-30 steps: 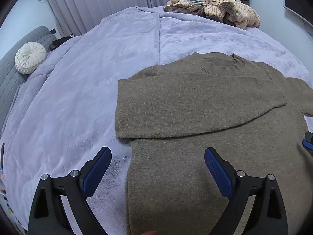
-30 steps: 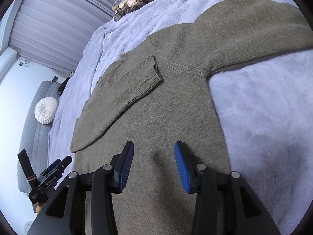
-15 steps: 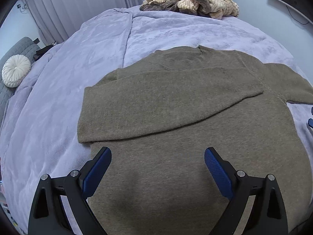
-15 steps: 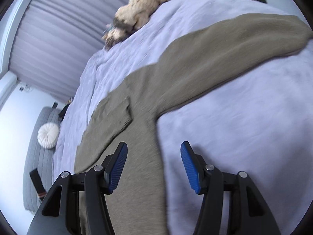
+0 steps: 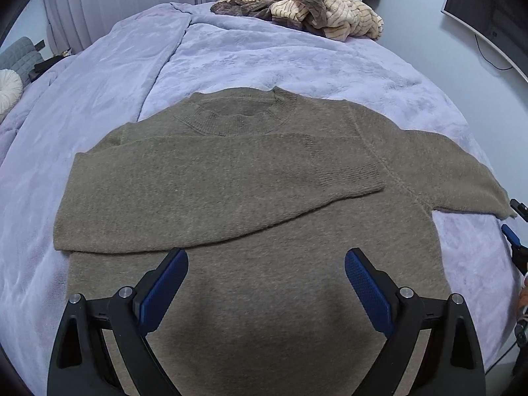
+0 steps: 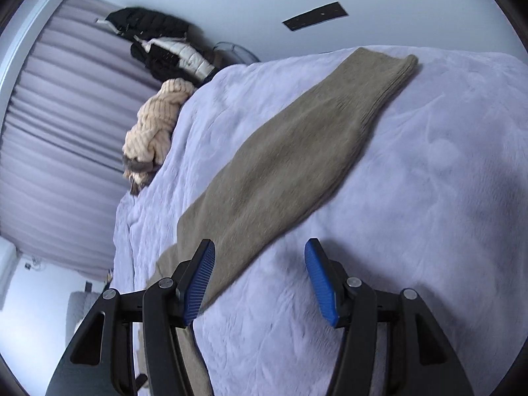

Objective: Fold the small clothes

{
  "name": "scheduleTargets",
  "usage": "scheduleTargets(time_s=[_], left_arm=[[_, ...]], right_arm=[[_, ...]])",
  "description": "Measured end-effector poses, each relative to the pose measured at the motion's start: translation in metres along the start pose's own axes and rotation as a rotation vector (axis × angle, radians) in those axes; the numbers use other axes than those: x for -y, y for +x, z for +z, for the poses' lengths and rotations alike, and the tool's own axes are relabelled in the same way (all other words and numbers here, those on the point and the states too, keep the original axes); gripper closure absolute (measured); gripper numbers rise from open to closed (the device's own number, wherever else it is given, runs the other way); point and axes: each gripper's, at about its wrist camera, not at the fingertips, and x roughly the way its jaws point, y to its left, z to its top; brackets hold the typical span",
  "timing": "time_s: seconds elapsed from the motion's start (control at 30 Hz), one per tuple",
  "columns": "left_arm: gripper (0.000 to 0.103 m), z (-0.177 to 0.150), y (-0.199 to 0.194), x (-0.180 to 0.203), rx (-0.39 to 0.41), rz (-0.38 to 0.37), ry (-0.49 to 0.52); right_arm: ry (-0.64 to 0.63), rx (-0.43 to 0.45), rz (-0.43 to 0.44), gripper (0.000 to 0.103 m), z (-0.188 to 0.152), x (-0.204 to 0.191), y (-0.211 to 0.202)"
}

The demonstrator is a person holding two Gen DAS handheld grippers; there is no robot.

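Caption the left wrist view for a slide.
Open left gripper above an olive sweater on a lilac blanket, one sleeve folded across its chest.

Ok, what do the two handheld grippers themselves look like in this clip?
Both match: the left gripper and right gripper have black, angular plastic frames with triangular cut-outs and silver round bolt heads. Each finger ends in a blue, finely ribbed rubber pad. No cables or printed markings show on them.

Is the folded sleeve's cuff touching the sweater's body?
Touching. In the left wrist view the cuff of the folded sleeve lies flat across the chest of the sweater, with no gap beneath it.
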Motion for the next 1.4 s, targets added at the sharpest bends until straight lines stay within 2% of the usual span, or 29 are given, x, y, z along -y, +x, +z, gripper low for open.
scheduleTargets(time_s=[0.17,0.23,0.27,0.3,0.37,0.4,0.5,0.6,0.77,0.83,0.93,1.0,1.1,1.17,1.23,1.3,1.33,1.37,1.4], left_arm=[[0.007,0.007,0.008,0.016,-0.006,-0.022,0.008],[0.007,0.009,0.011,0.019,-0.007,-0.028,0.011],[0.007,0.01,0.013,0.02,-0.007,-0.028,0.012],[0.007,0.011,0.014,0.02,-0.008,-0.027,0.014],[0.007,0.012,0.018,0.019,-0.008,-0.013,0.013],[0.007,0.013,0.02,0.017,-0.01,-0.008,0.012],[0.007,0.013,0.025,0.007,-0.018,-0.023,-0.011],[0.007,0.016,0.023,-0.005,0.001,-0.044,-0.034],[0.007,0.025,0.017,-0.033,0.054,-0.064,-0.087],[0.007,0.029,0.014,-0.05,0.073,-0.07,-0.124],[0.007,0.031,0.013,-0.074,0.097,-0.073,-0.175],[0.007,0.032,0.013,-0.092,0.109,-0.068,-0.206],[0.007,0.032,0.015,-0.115,0.116,-0.067,-0.244],[0.007,0.032,0.02,-0.127,0.116,-0.083,-0.272],[0.007,0.031,0.027,-0.137,0.107,-0.113,-0.291],[0.007,0.03,0.034,-0.144,0.096,-0.148,-0.304],[0.007,0.03,0.037,-0.146,0.096,-0.165,-0.306],[0.007,0.029,0.039,-0.148,0.097,-0.185,-0.305],[0.007,0.029,0.041,-0.149,0.099,-0.21,-0.303]], right_arm=[[0.168,0.042,0.051,0.042,0.026,0.028,0.017],[0.197,0.061,0.081,0.043,0.029,0.031,0.021],[0.203,0.068,0.1,0.053,0.031,0.032,0.022],[0.205,0.075,0.115,0.076,0.031,0.031,0.023],[0.2,0.075,0.142,0.091,0.032,0.029,0.026],[0.194,0.075,0.161,0.093,0.032,0.026,0.027],[0.13,0.078,0.223,0.093,0.031,0.004,0.029],[0.002,0.053,0.3,0.093,0.031,-0.037,0.036],[-0.325,-0.04,0.361,0.093,0.004,-0.143,0.06],[-0.456,-0.092,0.376,0.093,-0.019,-0.185,0.076],[-0.64,-0.204,0.392,0.093,-0.072,-0.244,0.107],[-0.733,-0.289,0.394,0.093,-0.111,-0.272,0.132],[-0.833,-0.416,0.376,0.093,-0.17,-0.29,0.165],[-0.867,-0.517,0.344,0.09,-0.204,-0.291,0.192],[-0.871,-0.585,0.269,0.088,-0.227,-0.282,0.215],[-0.817,-0.63,0.213,0.068,-0.233,-0.268,0.23],[-0.764,-0.633,0.209,0.062,-0.231,-0.26,0.231],[-0.689,-0.63,0.234,0.055,-0.224,-0.251,0.228],[-0.622,-0.615,0.257,0.052,-0.217,-0.243,0.224]])
